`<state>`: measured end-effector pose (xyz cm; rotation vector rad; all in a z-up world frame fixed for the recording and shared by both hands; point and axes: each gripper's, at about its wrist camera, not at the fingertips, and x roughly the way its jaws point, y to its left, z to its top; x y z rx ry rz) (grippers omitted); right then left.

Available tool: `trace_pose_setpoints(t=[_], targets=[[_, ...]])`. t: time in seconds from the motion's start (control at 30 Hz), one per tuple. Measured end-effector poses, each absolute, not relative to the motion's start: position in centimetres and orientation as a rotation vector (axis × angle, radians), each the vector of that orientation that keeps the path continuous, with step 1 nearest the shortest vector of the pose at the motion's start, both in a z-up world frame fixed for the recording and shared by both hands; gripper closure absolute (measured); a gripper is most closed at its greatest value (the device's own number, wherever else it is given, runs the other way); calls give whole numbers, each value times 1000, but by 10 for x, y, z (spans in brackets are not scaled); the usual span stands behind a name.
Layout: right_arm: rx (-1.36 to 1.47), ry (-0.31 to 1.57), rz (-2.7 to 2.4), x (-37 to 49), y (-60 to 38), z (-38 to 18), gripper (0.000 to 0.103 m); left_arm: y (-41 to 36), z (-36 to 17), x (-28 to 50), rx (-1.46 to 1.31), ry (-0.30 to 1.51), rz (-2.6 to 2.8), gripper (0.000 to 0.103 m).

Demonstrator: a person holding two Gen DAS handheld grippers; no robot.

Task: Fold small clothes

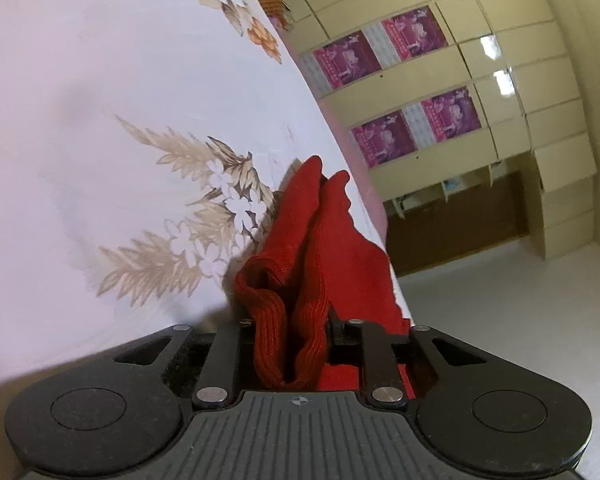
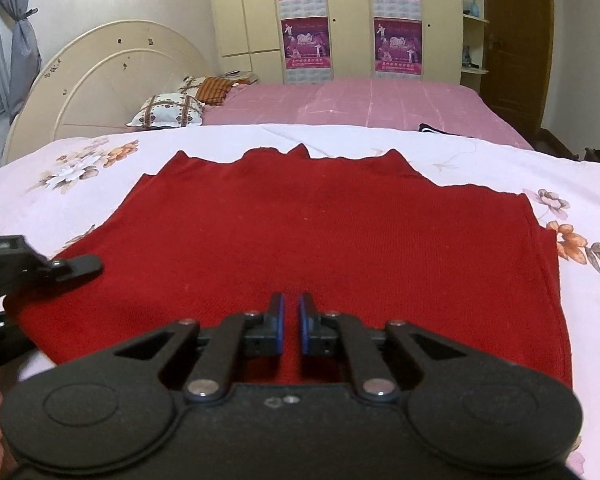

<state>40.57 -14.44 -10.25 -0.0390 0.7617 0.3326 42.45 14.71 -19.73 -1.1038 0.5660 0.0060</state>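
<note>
Here, a red knit garment (image 2: 320,240) lies spread on a floral bedsheet (image 2: 500,168).

The left gripper (image 1: 290,332) is clamped on a bunched ribbed edge at the garment's side; its fingertips are buried in the folds. The right gripper (image 2: 291,320) hovers over the near hem, blue-edged jaws a narrow gap apart, holding nothing. Beyond, a pink bedspread (image 2: 380,100); the near hem is cut off from sight.

both wrist views closely overlook the red garment (image 2: 320,232).
</note>
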Motion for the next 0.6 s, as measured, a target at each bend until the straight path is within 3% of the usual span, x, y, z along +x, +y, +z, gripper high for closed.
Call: trace_pose_setpoints(t=[0.1,0.6], targets=[[-34,766,325,410,-144,-97,93,150,-200,424,-1122,562,-8,88],[-102,791,281,415,-137,-102,93,156,-189,423,-1069,559,-74,88]])
